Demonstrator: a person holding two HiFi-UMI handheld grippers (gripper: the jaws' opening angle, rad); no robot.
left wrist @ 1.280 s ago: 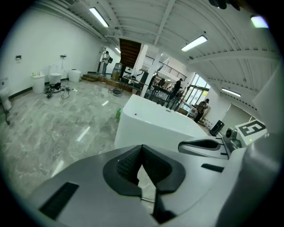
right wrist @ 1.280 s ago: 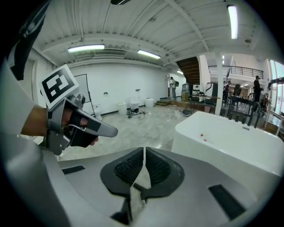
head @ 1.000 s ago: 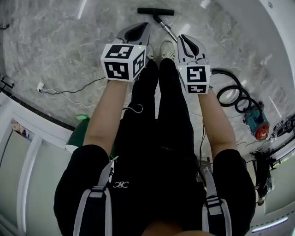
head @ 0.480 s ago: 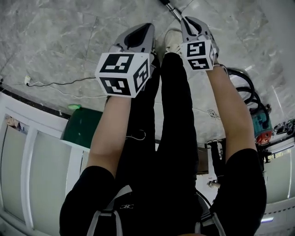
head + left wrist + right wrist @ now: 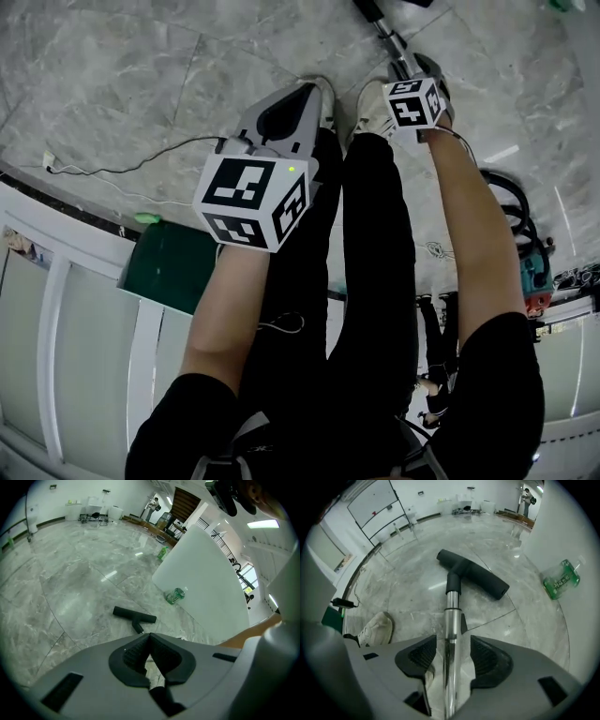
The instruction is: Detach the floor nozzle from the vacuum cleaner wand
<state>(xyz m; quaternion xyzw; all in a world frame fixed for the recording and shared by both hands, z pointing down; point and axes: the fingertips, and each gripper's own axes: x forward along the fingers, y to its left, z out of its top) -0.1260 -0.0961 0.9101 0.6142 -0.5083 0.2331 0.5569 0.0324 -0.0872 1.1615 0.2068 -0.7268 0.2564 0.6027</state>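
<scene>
The black floor nozzle (image 5: 472, 573) lies on the marble floor, still joined to the chrome wand (image 5: 451, 620). My right gripper (image 5: 451, 641) points steeply down over the wand, its jaws opening. The wand runs between the pads with a gap on each side. In the head view the right gripper (image 5: 424, 73) is at the top right, beside the wand (image 5: 380, 21). My left gripper (image 5: 311, 92) hangs lower left of it, shut and empty. In the left gripper view its closed jaws (image 5: 150, 634) point towards the nozzle (image 5: 133, 615), a short way off.
The person's white shoe (image 5: 375, 629) stands just left of the wand. A green bottle (image 5: 560, 580) lies by the white wall panel. The vacuum's body (image 5: 534, 272) and coiled hose (image 5: 502, 202) sit at the right. A cable (image 5: 103, 173) and a green box (image 5: 173, 262) are at the left.
Both grippers have dropped towards the floor. The right one has come down over the wand and its jaws have parted around it. The left one stays shut.
</scene>
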